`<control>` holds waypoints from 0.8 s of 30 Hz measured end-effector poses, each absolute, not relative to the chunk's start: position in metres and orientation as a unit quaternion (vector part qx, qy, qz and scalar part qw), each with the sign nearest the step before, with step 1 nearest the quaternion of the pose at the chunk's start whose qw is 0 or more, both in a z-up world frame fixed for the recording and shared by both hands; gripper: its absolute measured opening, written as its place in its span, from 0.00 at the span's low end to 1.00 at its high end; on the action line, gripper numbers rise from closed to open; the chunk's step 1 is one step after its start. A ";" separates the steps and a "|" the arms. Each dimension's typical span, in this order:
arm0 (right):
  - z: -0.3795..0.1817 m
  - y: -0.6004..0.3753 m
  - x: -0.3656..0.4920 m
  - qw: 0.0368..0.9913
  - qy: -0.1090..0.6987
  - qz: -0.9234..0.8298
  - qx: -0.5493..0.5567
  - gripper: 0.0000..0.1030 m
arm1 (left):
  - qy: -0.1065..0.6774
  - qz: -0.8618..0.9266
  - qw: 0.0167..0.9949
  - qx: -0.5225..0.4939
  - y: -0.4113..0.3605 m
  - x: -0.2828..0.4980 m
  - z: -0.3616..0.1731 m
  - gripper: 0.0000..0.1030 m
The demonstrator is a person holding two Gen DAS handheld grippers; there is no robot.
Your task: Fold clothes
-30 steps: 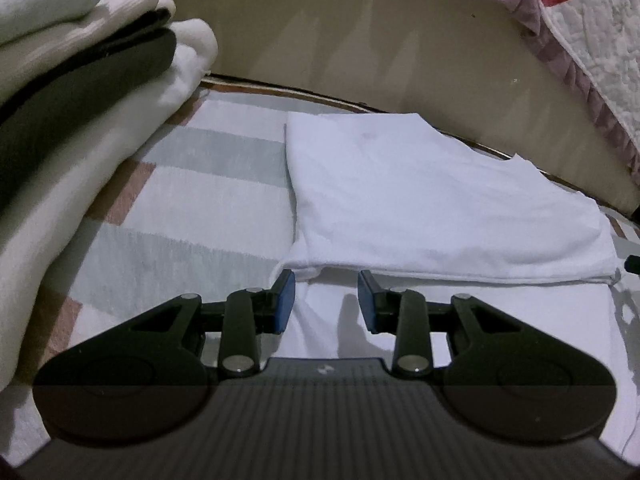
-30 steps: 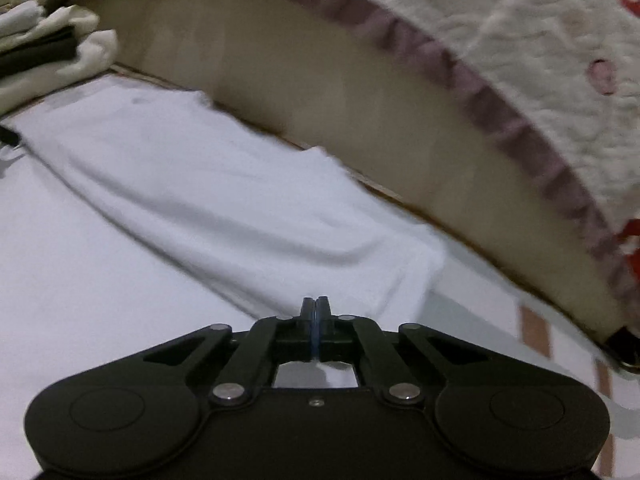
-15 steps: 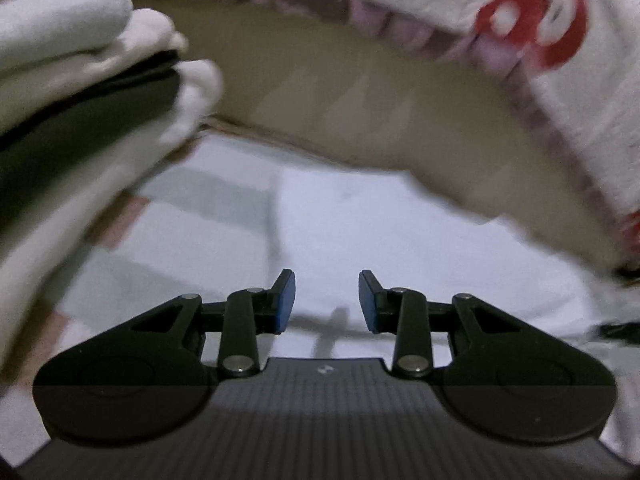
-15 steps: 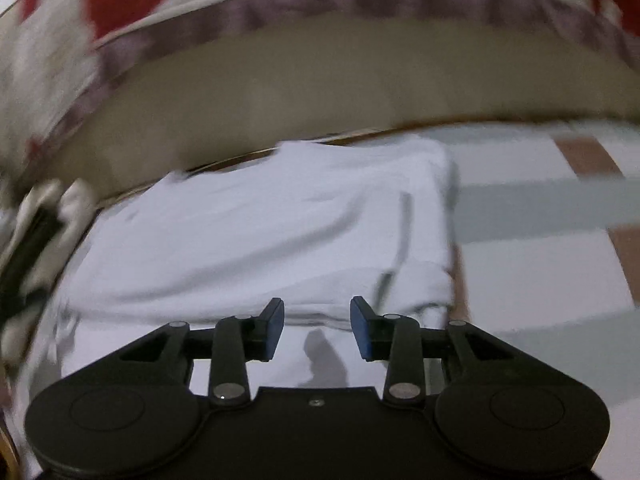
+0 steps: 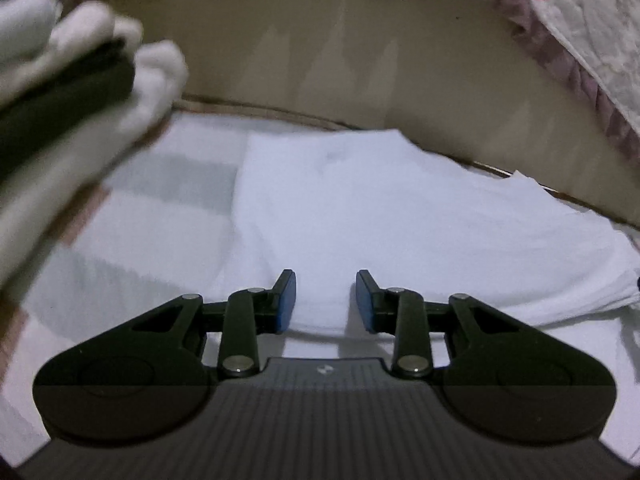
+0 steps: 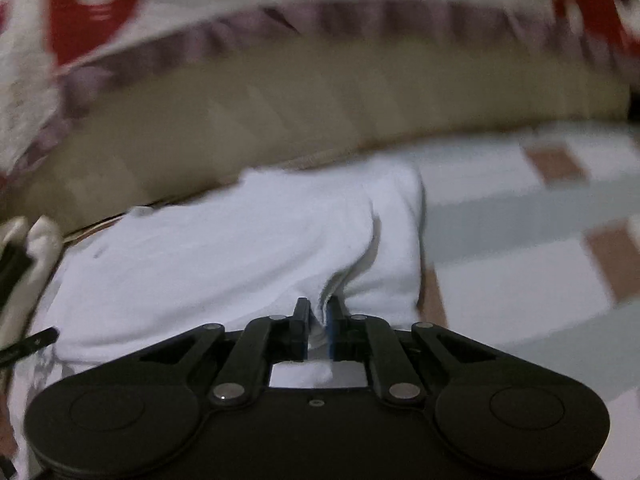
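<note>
A white folded garment [image 5: 380, 216] lies flat on the checked bed cover, its near fold edge just in front of my left gripper [image 5: 322, 300]. That gripper stands open, its blue pads on either side of the fold edge and nothing pinched. In the right wrist view the same white garment [image 6: 224, 256] fills the middle. My right gripper [image 6: 318, 320] is shut on a bunched ridge of the cloth near the garment's right end, and the fabric rises in a crease ahead of the fingers.
A stack of folded white and dark clothes [image 5: 68, 92] sits at the left, blurred, and shows at the left edge as the clothes stack [image 6: 24, 256]. A tan bed side panel [image 5: 360, 64] with a quilt [image 6: 200, 8] hanging over it runs behind. Checked bed cover [image 6: 520, 216] extends right.
My right gripper, shut and empty a second ago, opened, swung toward the garment's right end and shut on its cloth. My left gripper stayed open and moved forward over the fold edge.
</note>
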State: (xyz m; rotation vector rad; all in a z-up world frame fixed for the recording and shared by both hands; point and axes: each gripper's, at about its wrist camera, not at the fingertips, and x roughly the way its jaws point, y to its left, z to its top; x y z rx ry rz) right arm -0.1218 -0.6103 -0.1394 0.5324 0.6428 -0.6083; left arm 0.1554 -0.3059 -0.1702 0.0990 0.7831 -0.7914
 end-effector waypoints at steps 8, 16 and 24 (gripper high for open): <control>-0.158 -0.601 -0.109 0.840 0.409 -0.301 0.189 0.07 | 0.378 -0.382 0.839 0.088 -0.314 0.156 -0.175 0.32; -0.140 -0.577 -0.100 0.862 0.387 -0.317 0.077 0.28 | 0.383 -0.380 0.837 0.089 -0.312 0.157 -0.176 0.32; -0.158 -0.588 -0.076 0.881 0.392 -0.263 0.038 0.45 | 0.387 -0.381 0.835 0.088 -0.311 0.157 -0.175 0.33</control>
